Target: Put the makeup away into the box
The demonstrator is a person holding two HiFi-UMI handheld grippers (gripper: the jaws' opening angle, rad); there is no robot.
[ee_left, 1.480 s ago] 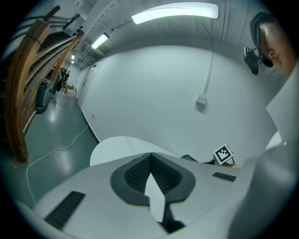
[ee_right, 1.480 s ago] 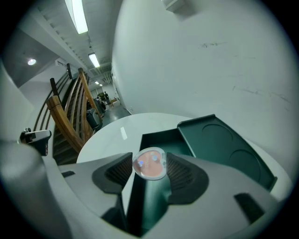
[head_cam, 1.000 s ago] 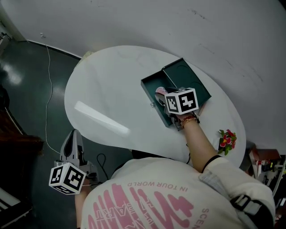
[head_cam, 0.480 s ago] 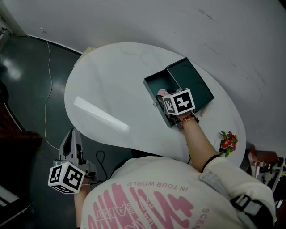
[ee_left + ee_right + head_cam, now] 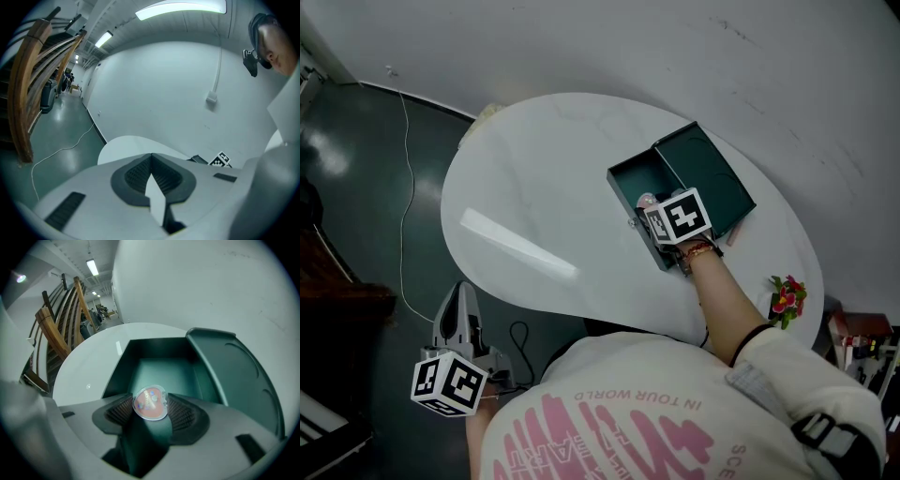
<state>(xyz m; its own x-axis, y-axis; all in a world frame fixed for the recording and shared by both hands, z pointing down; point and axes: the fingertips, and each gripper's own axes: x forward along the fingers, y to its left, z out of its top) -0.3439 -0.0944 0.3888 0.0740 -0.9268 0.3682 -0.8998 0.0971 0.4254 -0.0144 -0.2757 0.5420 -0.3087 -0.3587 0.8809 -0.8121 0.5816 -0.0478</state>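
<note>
A small round makeup compact [image 5: 150, 402], with a clear glossy lid over a pink-orange filling and some faint print on top, is gripped at its rim between the ribbed dark pads [image 5: 182, 414] of the right gripper [image 5: 650, 202]. The jaws are set narrowly, one against each side of the disc, which is tilted so that its face is turned up toward the gripper camera.

Directly ahead of and beneath the held compact, the dark green rectangular metal box [image 5: 161, 369] is seen open, with the compact held over its near end. The box's hinged lid [image 5: 234, 376] is laid back to the right of the jaws, its inner face turned upward. The box is set on a white oval table [image 5: 534, 197], most of which extends to the left of this gripper.

The left gripper [image 5: 151, 159] is held off the table's near edge, low beside the person's body, above the dark green floor [image 5: 356, 178]. Its jaws are pressed together with nothing between them. Beyond its tips, the table and the right gripper's marker cube are seen.

A small bunch of red artificial flowers [image 5: 785, 294] lies at the table's edge, behind and to the right of the right gripper.
</note>
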